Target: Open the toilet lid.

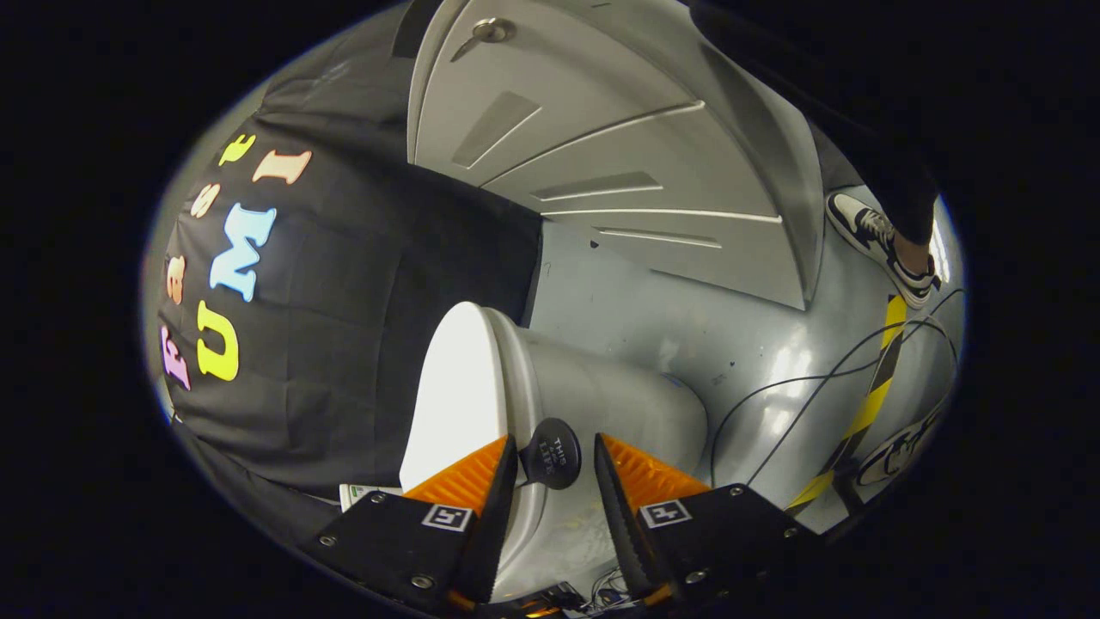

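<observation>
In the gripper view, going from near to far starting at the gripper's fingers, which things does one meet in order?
Gripper, fingers open on either side of the round black knob → toilet lid with the toilet body → grey floor with cables → grey panelled door, its handle farthest.

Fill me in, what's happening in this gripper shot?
A handheld gripper is working on a toilet lid. The lid already stands raised off the toilet. The fingers are open on either side of the lid's edge, with a round black knob between the tips; contact is not clear. A person's shoe and cables are on the floor beyond.
</observation>
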